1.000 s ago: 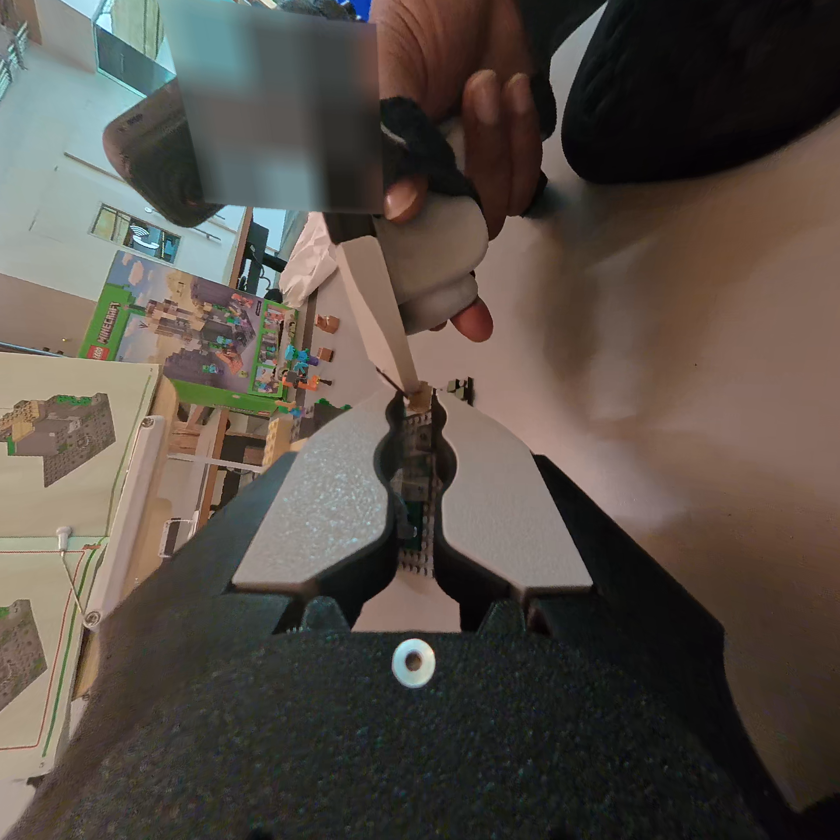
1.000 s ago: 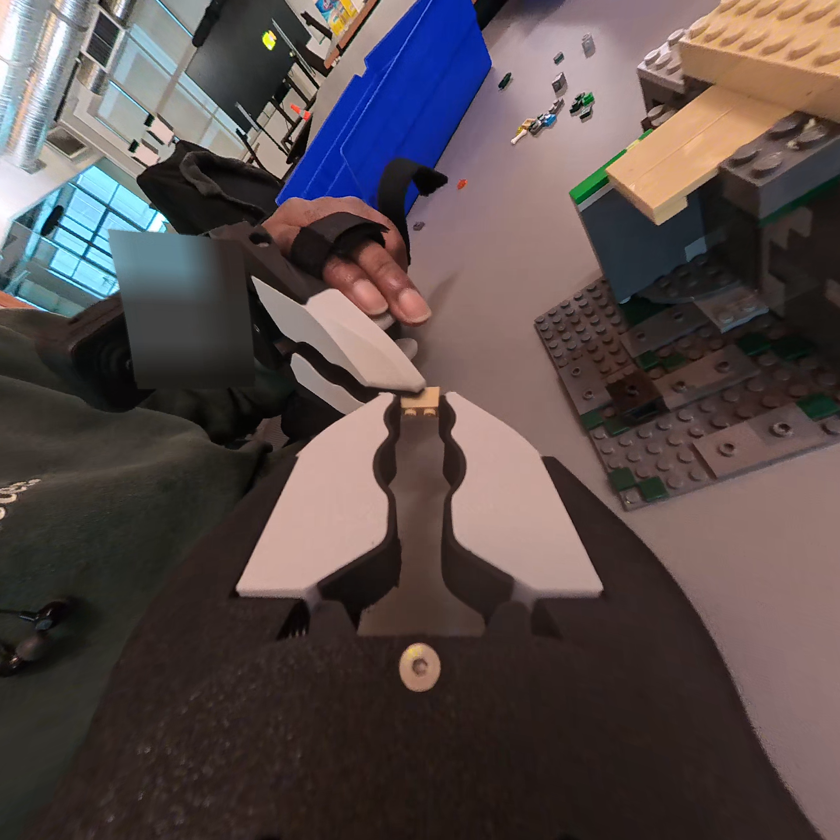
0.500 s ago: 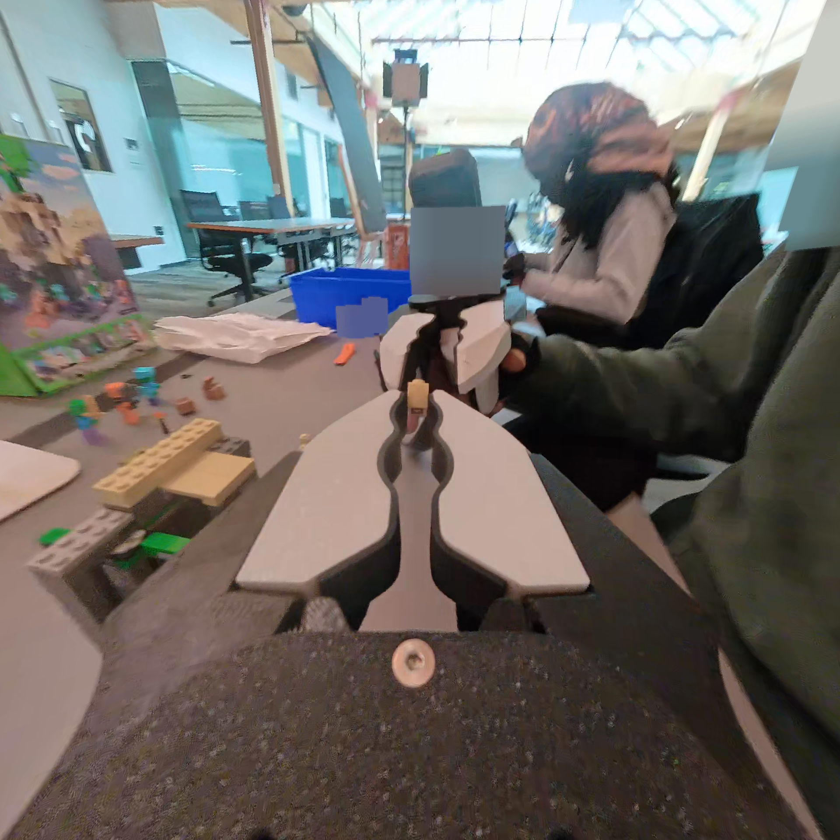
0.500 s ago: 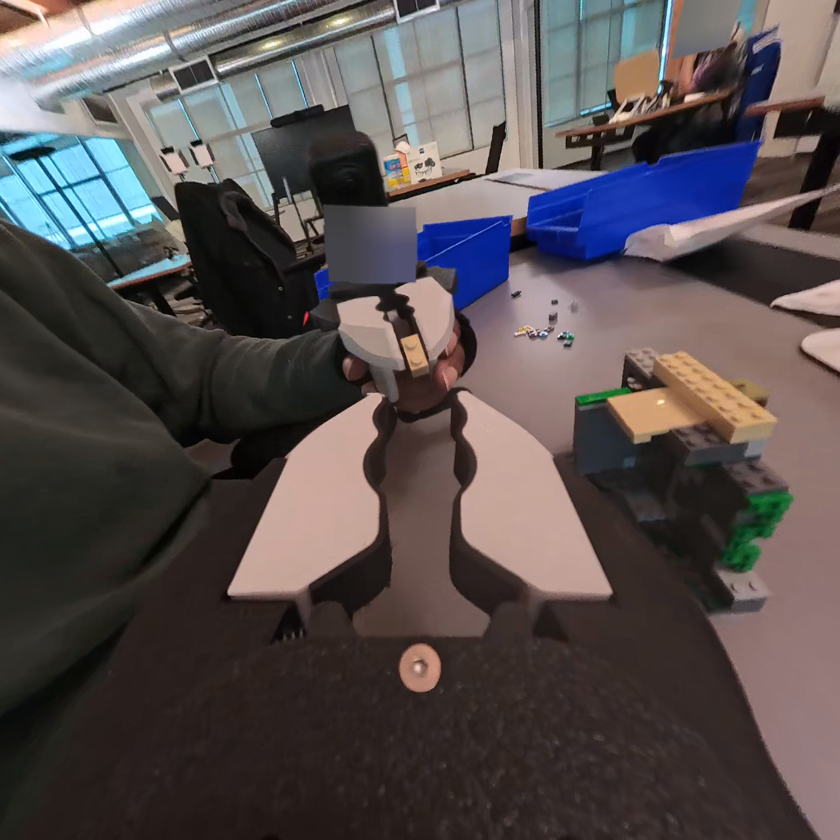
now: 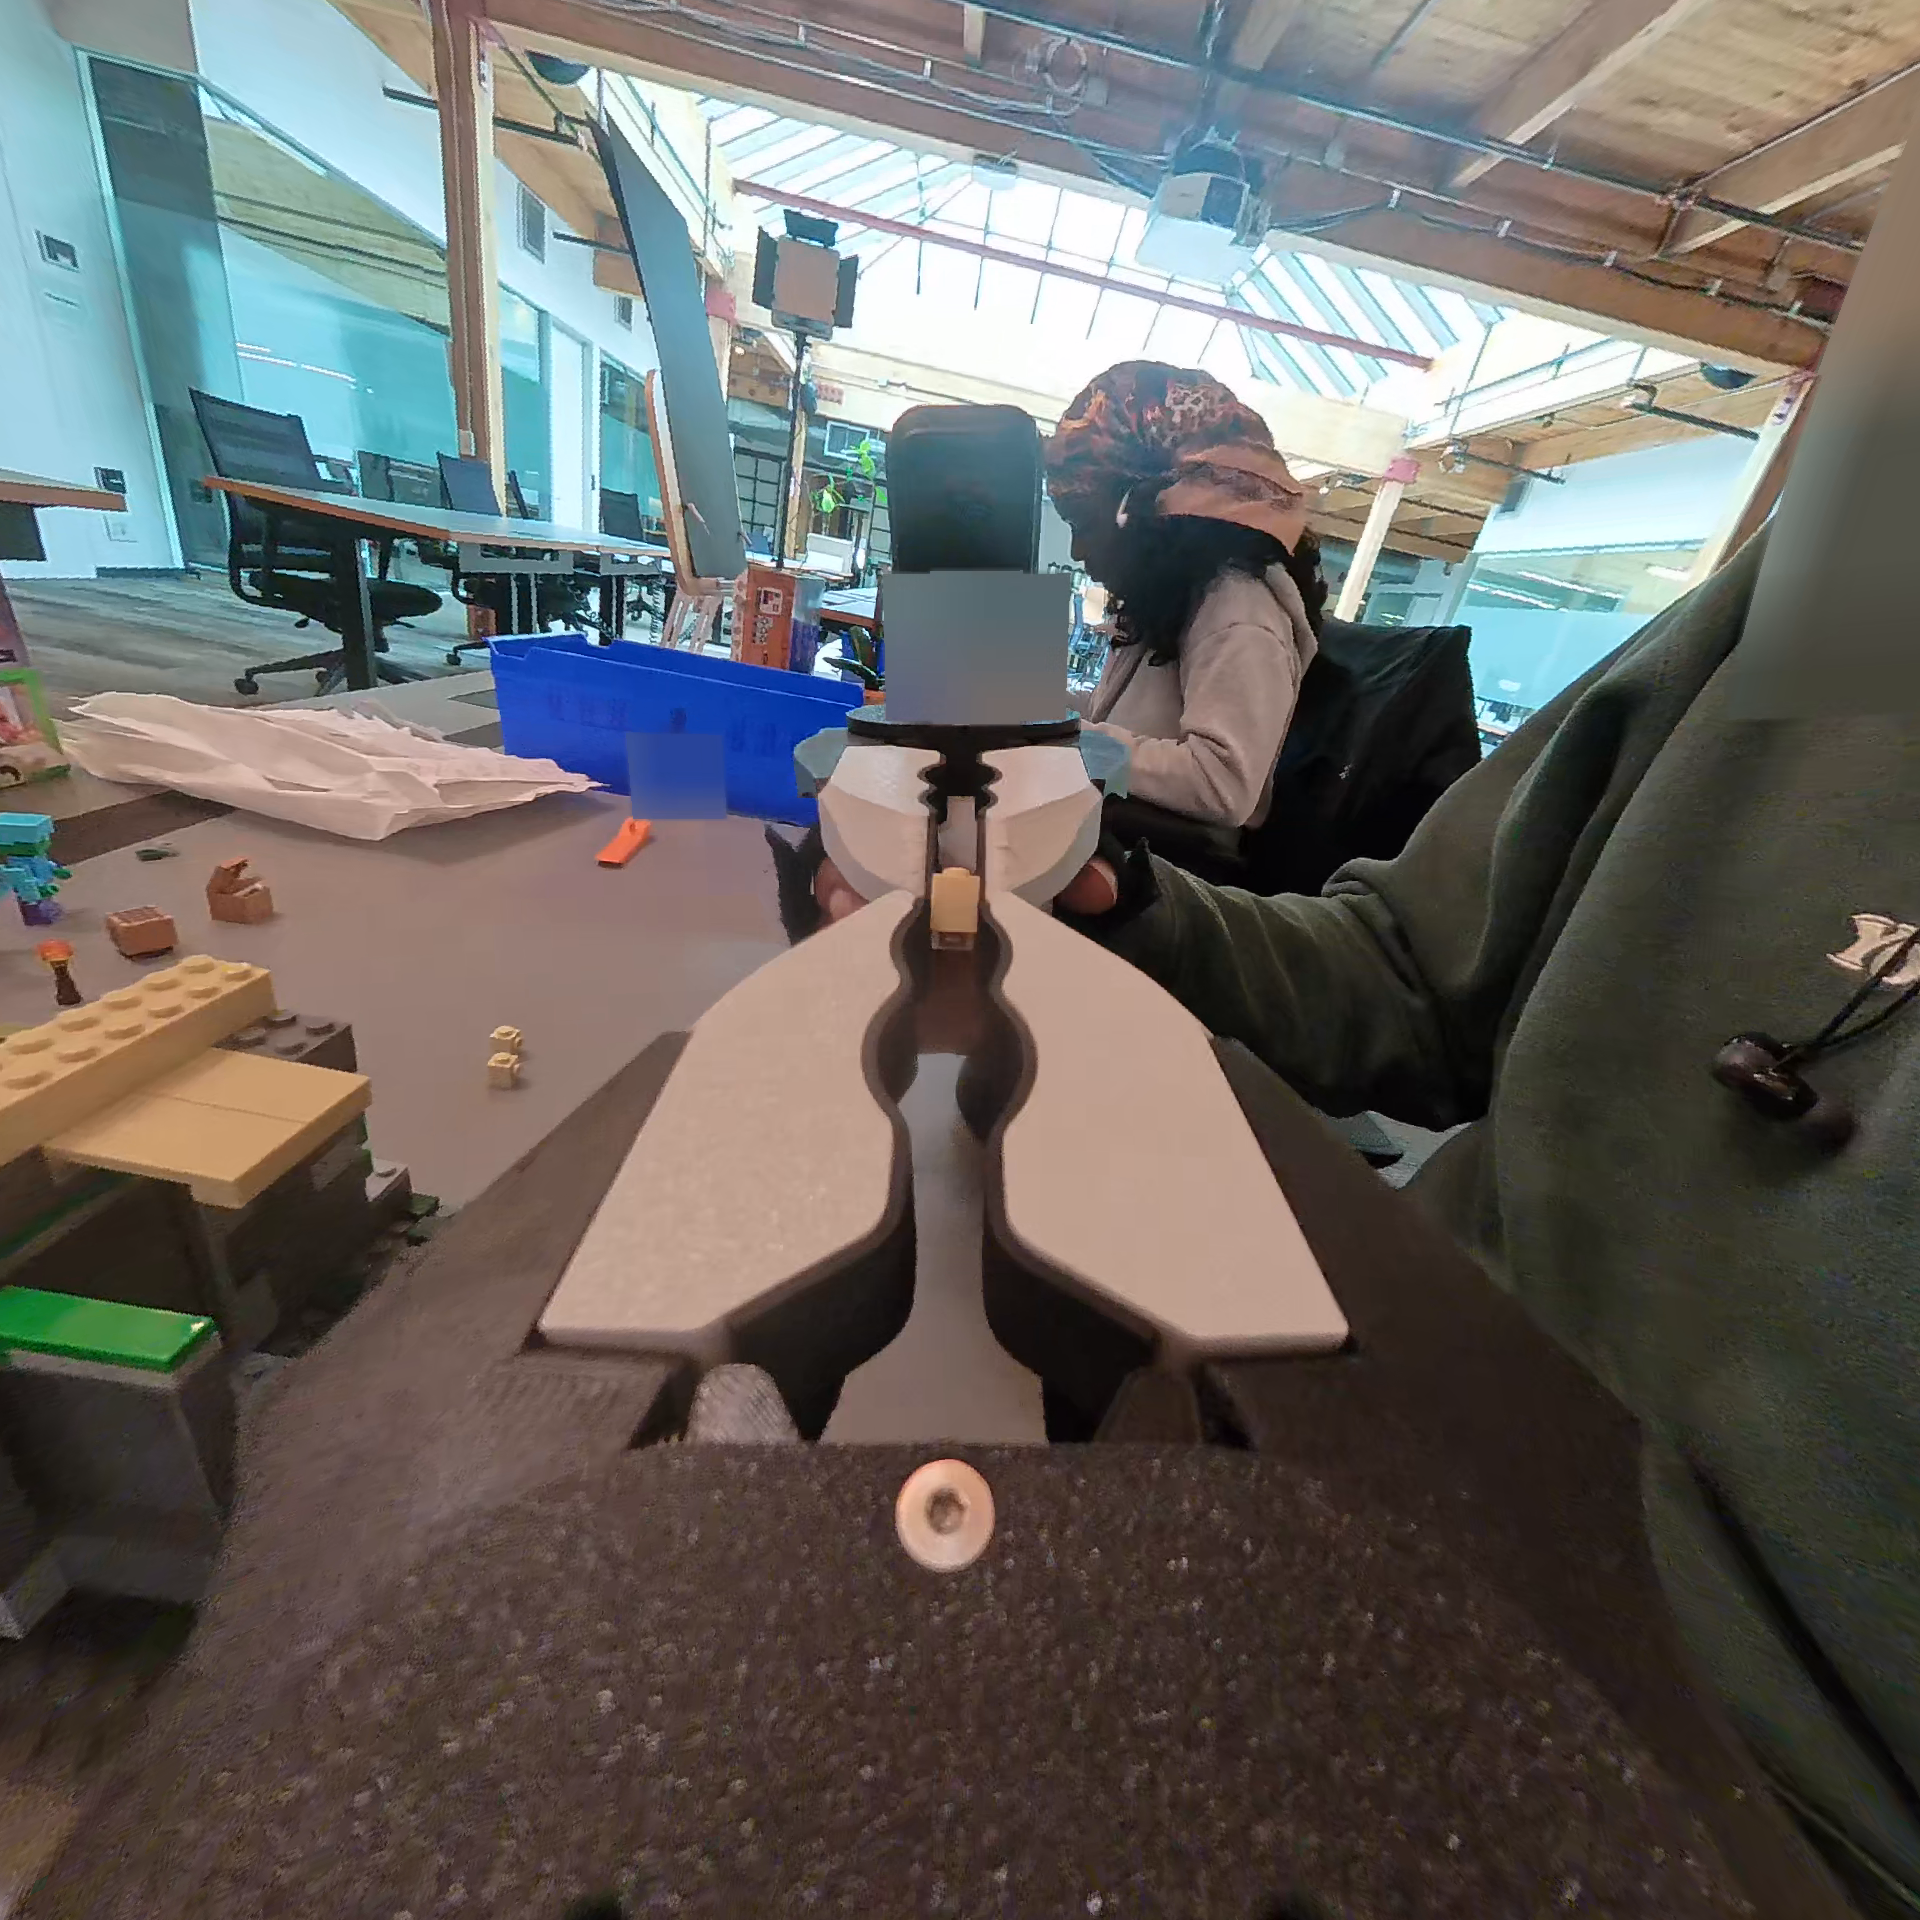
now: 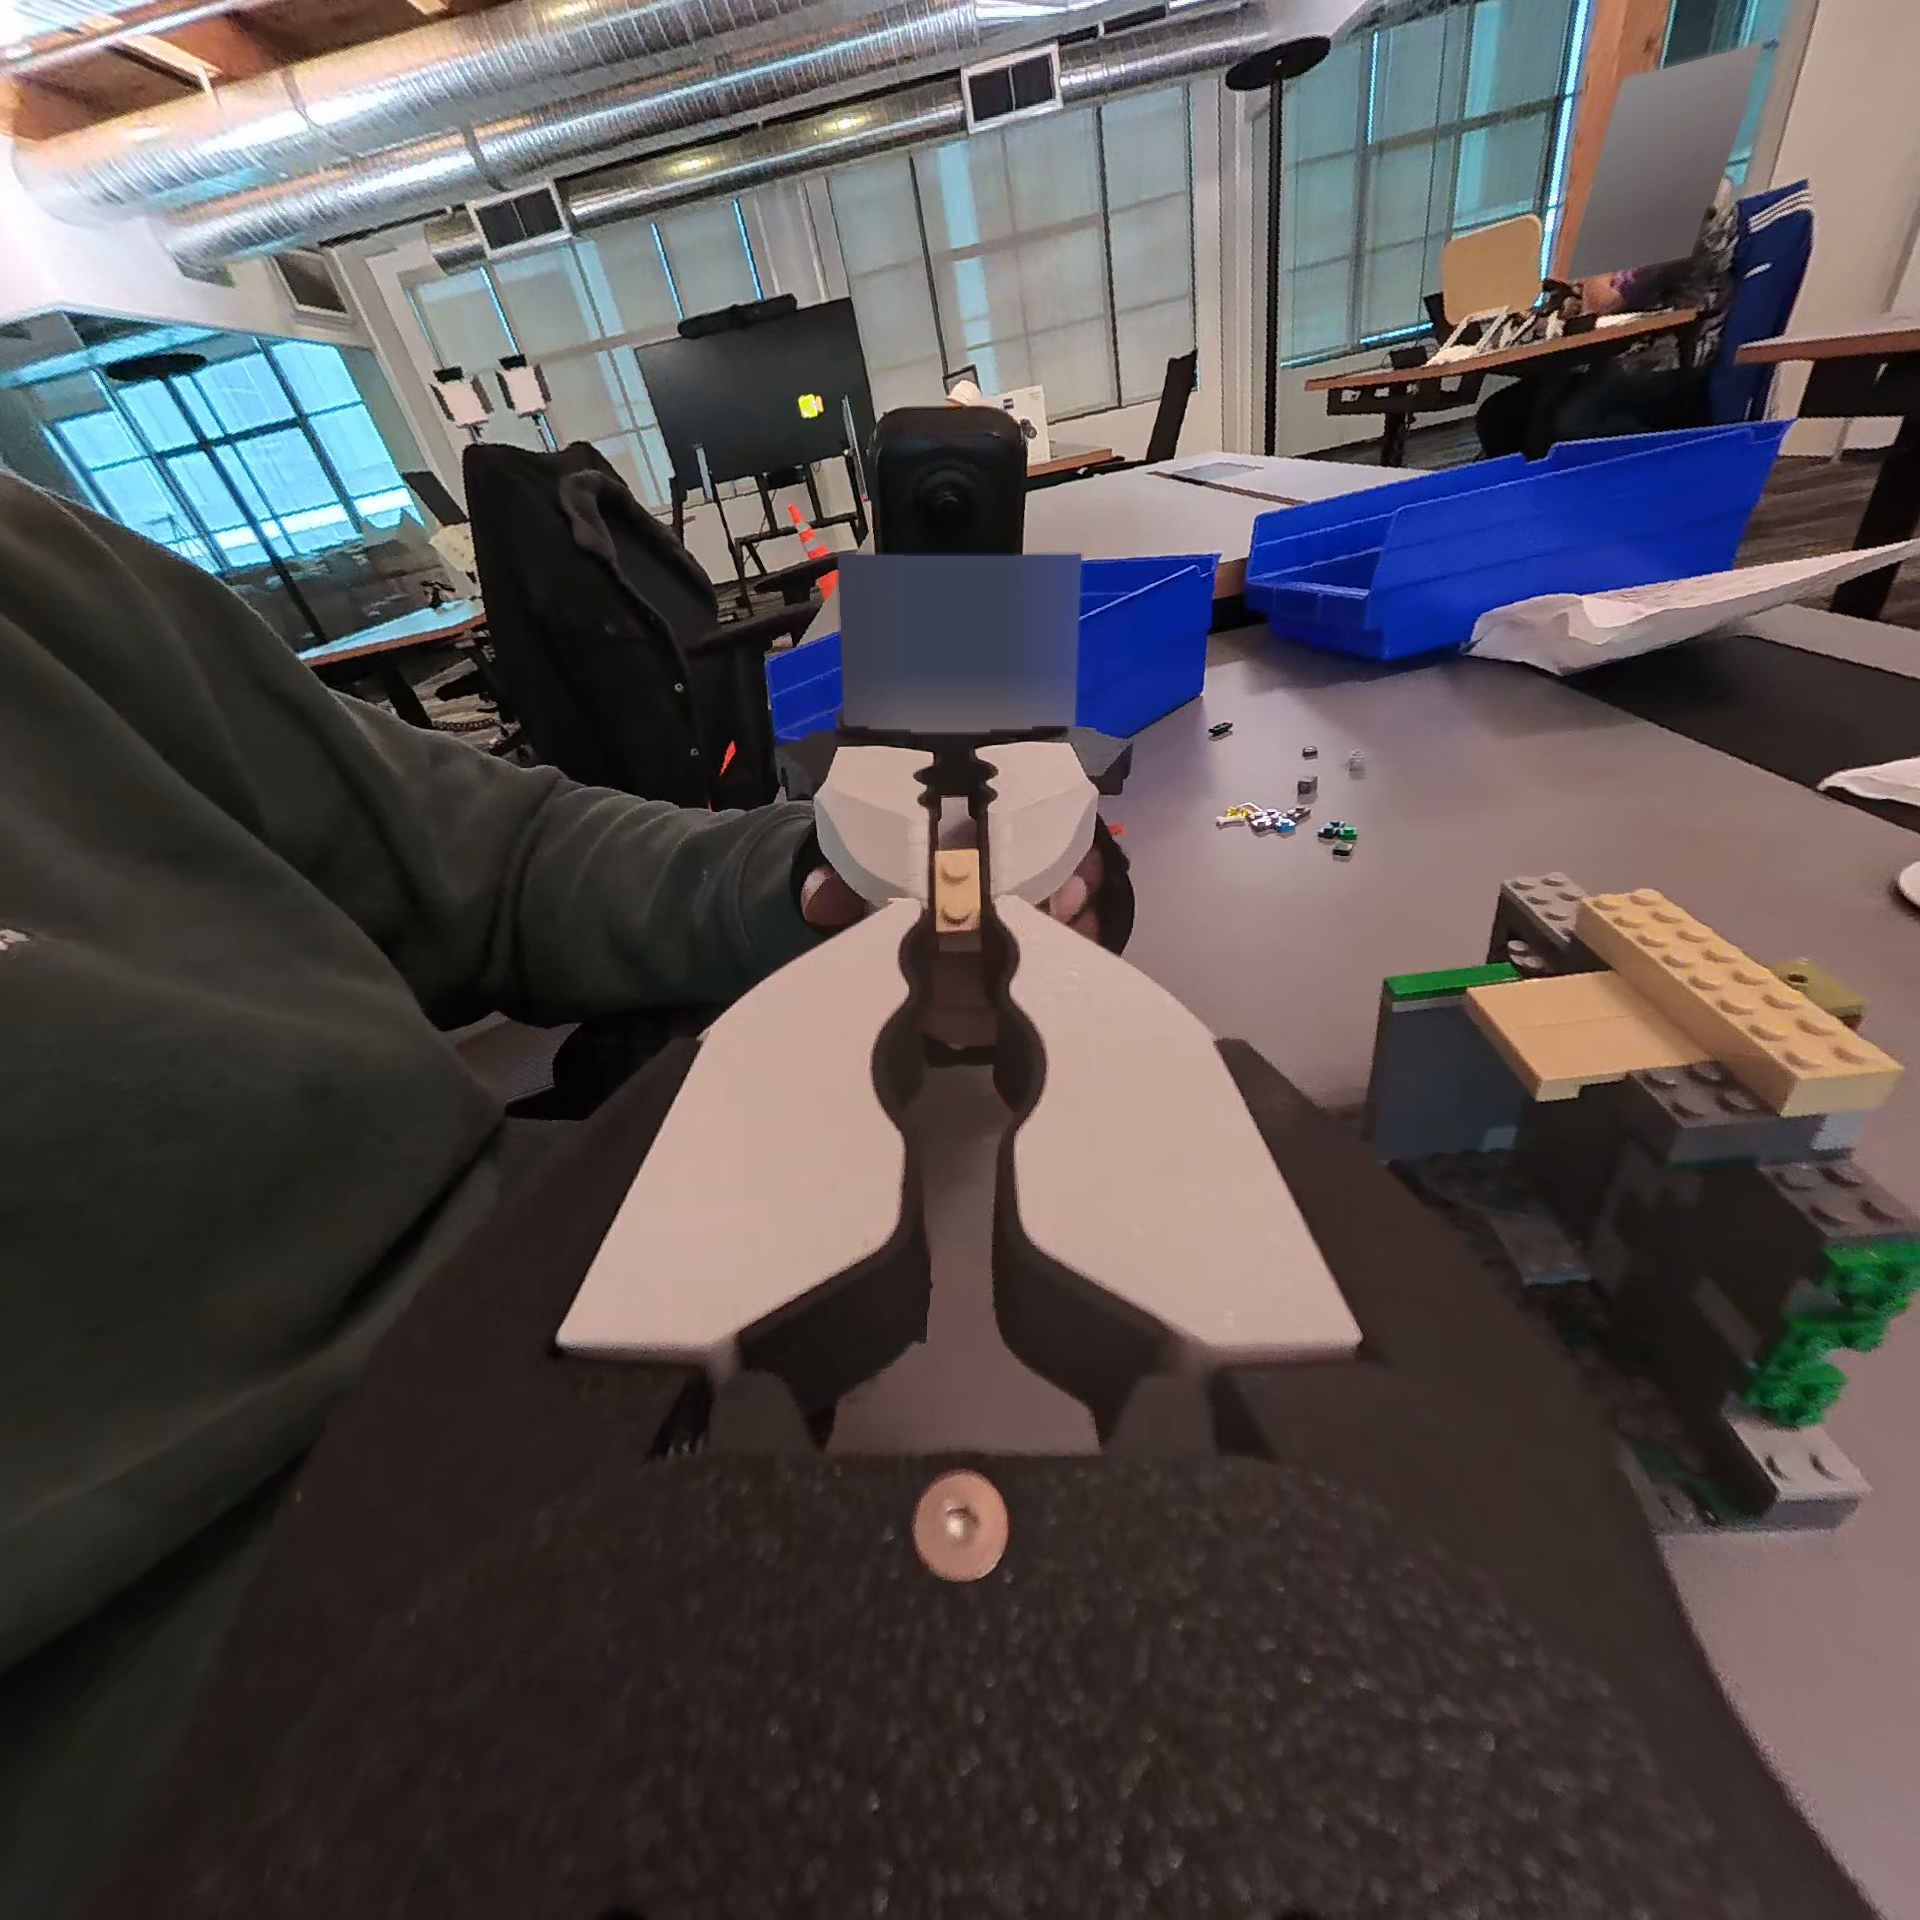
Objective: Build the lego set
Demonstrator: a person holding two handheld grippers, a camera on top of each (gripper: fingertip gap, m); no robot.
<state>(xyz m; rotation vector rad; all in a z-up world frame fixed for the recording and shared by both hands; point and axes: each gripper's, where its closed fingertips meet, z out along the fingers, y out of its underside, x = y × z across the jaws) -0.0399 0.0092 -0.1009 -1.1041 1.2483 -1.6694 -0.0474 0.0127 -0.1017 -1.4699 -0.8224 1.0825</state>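
Two sets of tongs meet nose to nose above the bench (image 6: 1455, 748), beside the half-built lego model (image 6: 1652, 1122): the left tongs (image 5: 951, 920) are clamped on a small tan plate (image 5: 953, 912), while the right tongs (image 6: 956, 925) stand apart just short of it, their tips either side of the piece. The model already carries grey walls, green trim and a tan roof. Judging by the loose bits (image 6: 1288, 810) scattered beyond the model and two tan studs (image 5: 504, 1055) lying near it, a good deal of building remains.
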